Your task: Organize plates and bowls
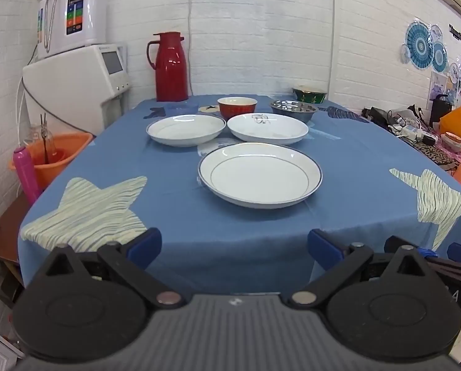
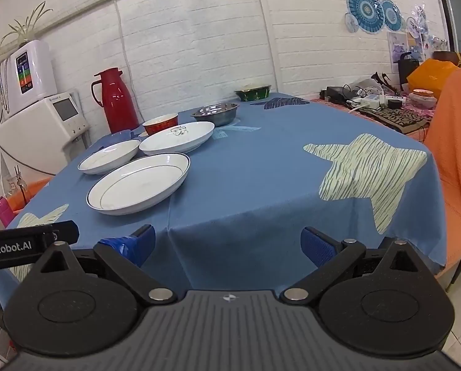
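Both claws hang off the near edge of the table, spread wide and gripping nothing: the left gripper faces the dishes head-on, the right gripper sits off to the side, looking across at them. Nothing touched yet, by the look of it.

On the blue tablecloth, the nearest plate lies alone, closest to the left claw. Behind it, a second rimmed plate and a plate with a small drawing sit side by side, nearly touching. Further back: a red bowl, a steel bowl and a green bowl by the wall. A red thermos stands at the far left corner.

Now the dangers, as I judge them. These plates are shallow and glazed, and they lie flat; a pinch on the rim could slip and let the plate tip and clatter down. Stacking one onto another off-centre risks a chip or a slide. The cloth drapes loose over the edge, so a finger that snags it could drag every dish along. The back pair sit so close that prying one up may shove its neighbour into the red bowl. Reaching for the far bowls means passing over the plates, and a low sweep could clip them. The thermos is tall and near the red bowl; a careless swing there topples it.
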`<state>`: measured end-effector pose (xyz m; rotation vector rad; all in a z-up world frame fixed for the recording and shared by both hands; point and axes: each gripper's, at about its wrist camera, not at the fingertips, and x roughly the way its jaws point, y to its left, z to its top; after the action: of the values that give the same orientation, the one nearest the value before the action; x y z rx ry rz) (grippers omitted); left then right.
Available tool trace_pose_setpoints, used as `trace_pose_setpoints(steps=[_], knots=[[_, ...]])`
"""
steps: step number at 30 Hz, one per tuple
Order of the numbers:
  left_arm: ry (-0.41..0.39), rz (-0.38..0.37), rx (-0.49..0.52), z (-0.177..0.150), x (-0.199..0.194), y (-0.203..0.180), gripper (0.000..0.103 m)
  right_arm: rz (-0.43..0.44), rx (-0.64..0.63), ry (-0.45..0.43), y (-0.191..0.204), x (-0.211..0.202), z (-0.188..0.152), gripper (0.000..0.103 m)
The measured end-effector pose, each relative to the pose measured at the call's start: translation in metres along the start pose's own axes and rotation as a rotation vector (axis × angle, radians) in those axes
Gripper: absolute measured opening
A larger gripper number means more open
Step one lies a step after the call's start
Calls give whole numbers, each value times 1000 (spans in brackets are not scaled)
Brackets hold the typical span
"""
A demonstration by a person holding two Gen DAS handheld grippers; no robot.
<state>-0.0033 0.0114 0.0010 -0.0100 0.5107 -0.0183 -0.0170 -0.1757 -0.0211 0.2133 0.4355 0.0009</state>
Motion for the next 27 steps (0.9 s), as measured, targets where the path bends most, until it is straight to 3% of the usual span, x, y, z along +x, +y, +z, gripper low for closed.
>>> trace_pose_setpoints(steps=[27], knots=[[0,-3,-1,-4,2,-2,100,26,40,71,1,10,-1,88]])
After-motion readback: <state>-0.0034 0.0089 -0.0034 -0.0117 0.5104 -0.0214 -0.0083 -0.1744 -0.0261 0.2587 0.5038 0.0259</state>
